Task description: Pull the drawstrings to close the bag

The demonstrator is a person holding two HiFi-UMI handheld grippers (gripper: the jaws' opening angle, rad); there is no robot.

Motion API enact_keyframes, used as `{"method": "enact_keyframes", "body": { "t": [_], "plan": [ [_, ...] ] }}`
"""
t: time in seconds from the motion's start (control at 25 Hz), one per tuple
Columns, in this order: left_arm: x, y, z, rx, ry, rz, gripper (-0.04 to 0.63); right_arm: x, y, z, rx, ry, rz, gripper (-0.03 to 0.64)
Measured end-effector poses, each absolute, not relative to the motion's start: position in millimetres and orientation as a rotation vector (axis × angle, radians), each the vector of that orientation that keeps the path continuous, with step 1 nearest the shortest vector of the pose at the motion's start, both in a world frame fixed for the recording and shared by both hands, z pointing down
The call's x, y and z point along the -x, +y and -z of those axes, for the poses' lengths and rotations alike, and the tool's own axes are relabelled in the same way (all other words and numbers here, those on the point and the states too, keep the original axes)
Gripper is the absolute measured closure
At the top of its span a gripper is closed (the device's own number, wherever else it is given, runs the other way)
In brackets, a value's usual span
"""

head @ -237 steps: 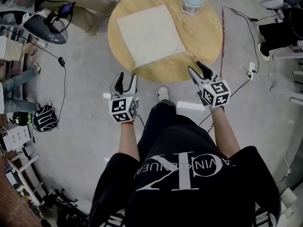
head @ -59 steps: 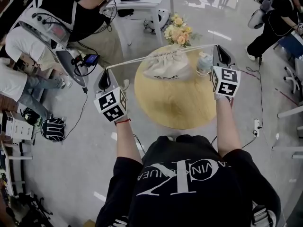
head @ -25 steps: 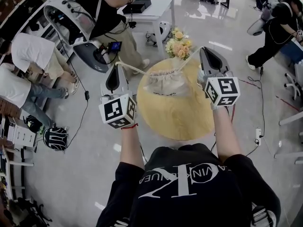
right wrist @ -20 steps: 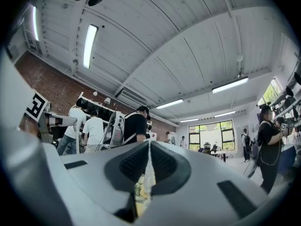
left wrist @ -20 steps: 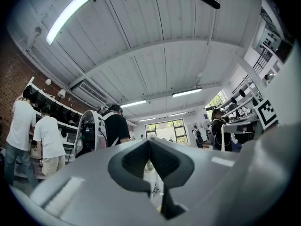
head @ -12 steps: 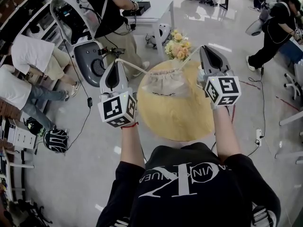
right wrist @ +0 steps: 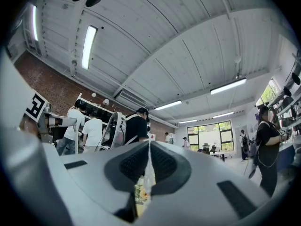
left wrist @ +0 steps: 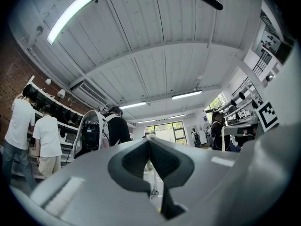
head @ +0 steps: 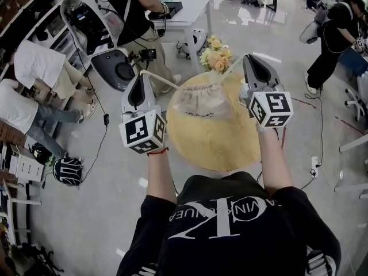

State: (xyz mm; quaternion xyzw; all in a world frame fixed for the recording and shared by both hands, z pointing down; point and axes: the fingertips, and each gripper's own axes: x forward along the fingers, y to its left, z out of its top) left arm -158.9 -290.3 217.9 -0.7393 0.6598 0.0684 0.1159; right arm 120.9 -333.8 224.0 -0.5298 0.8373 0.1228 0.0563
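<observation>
A beige drawstring bag with a gathered mouth hangs just over the round wooden table, held up by its two cords. The left drawstring runs taut from the bag's mouth to my left gripper, which is shut on it. On the other side, the right drawstring rises to my right gripper, also shut on its cord. In the left gripper view the jaws of the left gripper meet, with pale cord below them. In the right gripper view the right gripper pinches a pale cord.
A bouquet of pale flowers stands at the table's far edge behind the bag. A white desk and a standing person with a large grey device are beyond. Seated people are at the left, cables on the floor at the right.
Both grippers and the bag stay almost where they were a second ago, cords still taut. The person behind has shifted the grey device slightly.
</observation>
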Motion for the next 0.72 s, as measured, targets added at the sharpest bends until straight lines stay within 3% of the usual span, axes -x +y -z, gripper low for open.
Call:
{"method": "enact_keyframes", "body": {
  "t": [0.72],
  "plan": [
    [163.5,-288.6,-223.9,2.176,1.948,-0.204,0.583,-117.9,-332.3,-227.7,1.600,2.548,-0.349,0.597]
  ]
}}
